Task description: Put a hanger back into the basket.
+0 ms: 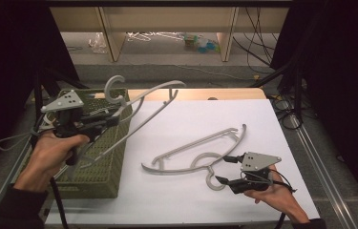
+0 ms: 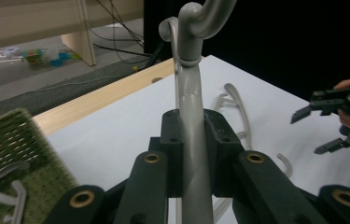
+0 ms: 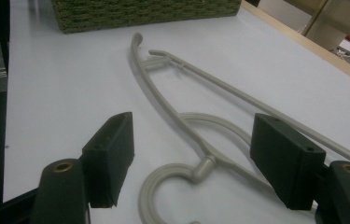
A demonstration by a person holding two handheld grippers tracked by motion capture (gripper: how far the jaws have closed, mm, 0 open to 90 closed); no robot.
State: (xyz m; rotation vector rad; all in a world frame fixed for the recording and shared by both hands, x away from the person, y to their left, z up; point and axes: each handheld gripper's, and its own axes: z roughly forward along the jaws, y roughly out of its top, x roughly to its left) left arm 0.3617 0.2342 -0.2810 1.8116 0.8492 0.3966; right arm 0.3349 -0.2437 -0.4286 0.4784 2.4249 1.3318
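Up at the left, the left gripper point(image 1: 112, 119) is clamping a grey hanger point(image 1: 143, 102) by its neck, its jaws pressing on both sides just below the hook, and holding it lifted above the green basket point(image 1: 98, 167). Ahead of those fingers the hook is curling upward, while the hanger's arms are reaching out past the basket's edge over the white table point(image 1: 191, 200). Inside the basket, below and to the side of the jaws, part of another hanger point(image 2: 4, 186) is lying. Meanwhile the right gripper point(image 1: 223, 169) is sitting low at the table with its jaws spread wide and gripping nothing. A second hanger point(image 1: 191, 155) is lying flat on the white surface; its hook is sitting between the open fingers point(image 3: 109, 156) without touching either, and its neck and arms are running away from the fingertips toward the basket. Both hands are wrapping the gripper handles, the left hand point(image 1: 47, 152) beside the basket and the right hand point(image 1: 274, 195) near the table's front edge.
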